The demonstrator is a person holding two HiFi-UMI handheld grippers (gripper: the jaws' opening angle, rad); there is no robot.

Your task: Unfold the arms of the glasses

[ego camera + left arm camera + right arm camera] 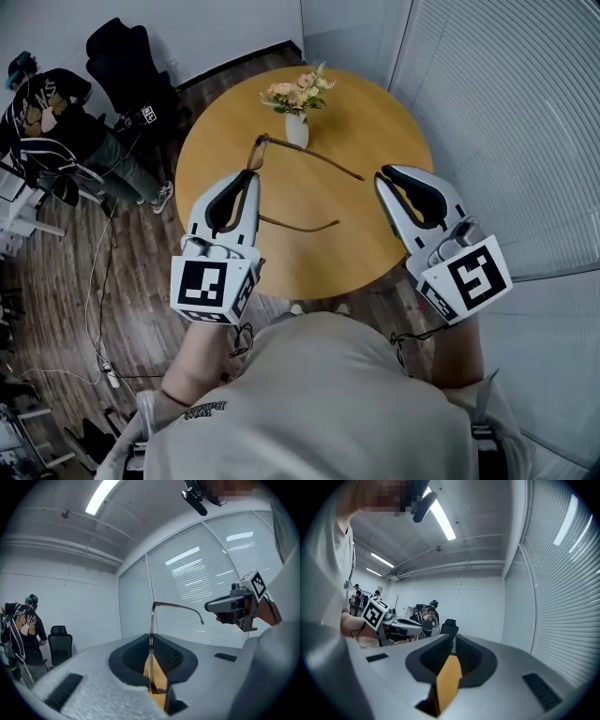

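Observation:
Thin brown glasses (309, 156) hang over the round wooden table (384, 122), both arms swung out to the right. My left gripper (247, 177) is shut on the front of the frame. In the left gripper view the frame (151, 630) stands upright between the pads, and one arm (180, 606) curves off toward my right gripper (212, 605). My right gripper (384, 174) floats to the right of the arm tips, shut, with nothing in it and not touching the glasses. In the right gripper view its jaws (453, 648) hold nothing, and my left gripper (415, 626) shows at the left.
A white vase of flowers (297, 127) stands on the table just beyond the glasses. A black office chair (127, 66) and a person (47, 117) are off to the left on the wooden floor. Window blinds (506, 112) fill the right side.

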